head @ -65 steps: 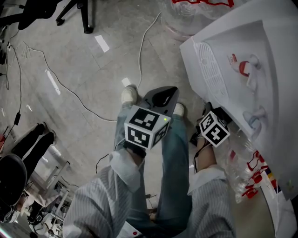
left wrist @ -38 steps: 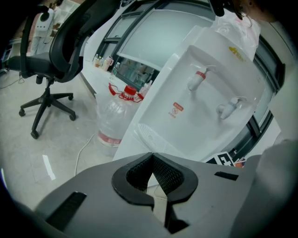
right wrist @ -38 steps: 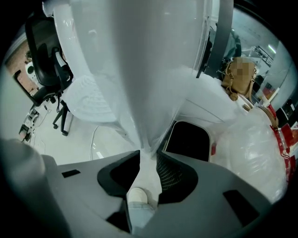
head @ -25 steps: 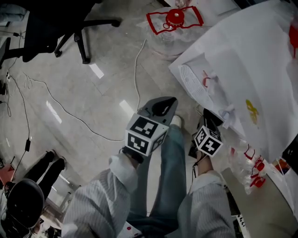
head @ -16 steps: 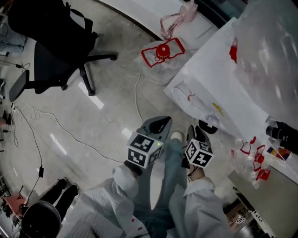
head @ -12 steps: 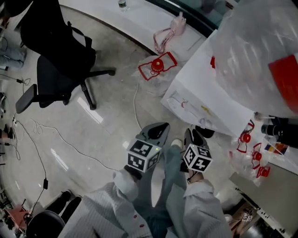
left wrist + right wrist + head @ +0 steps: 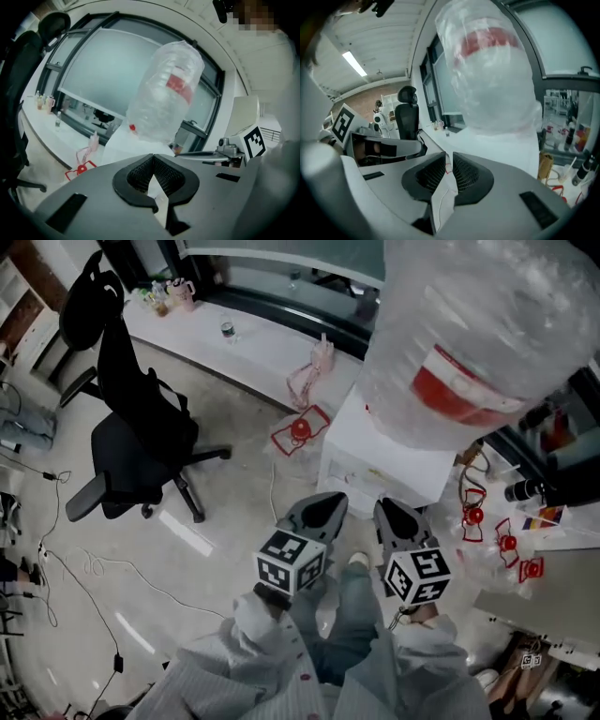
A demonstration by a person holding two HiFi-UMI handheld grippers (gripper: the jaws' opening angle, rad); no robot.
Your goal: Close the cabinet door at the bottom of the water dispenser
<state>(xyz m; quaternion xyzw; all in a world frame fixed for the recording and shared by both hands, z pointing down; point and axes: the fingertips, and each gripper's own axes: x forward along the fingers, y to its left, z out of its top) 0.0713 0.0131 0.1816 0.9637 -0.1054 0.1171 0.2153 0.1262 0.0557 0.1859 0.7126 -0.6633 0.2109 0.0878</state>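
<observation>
Both tongs are up at chest level, well above the job. Left gripper (image 7: pixel 323 507): tips together, nothing in them. Right gripper (image 7: pixel 394 518): jaws have just been closing, a thin slit is left between them, and nothing is in it.

The water dispenser (image 7: pixel 375 451) stands on the floor (image 7: pixel 234 521) right ahead of me, with the big bottle (image 7: pixel 487 334) on top. The cabinet door sits at the foot of its front face. From up here that face is foreshortened, so I can't make out the door or how far it's open.

Handling, my guess: a thin hinged panel, light and stiff, with a smooth face the pads would slip on. No need to grip it. Push with closed tips at the free edge, away from the hinge, and follow through until the catch takes. Keep the force low, since the unit is tall with that bottle on it.
</observation>
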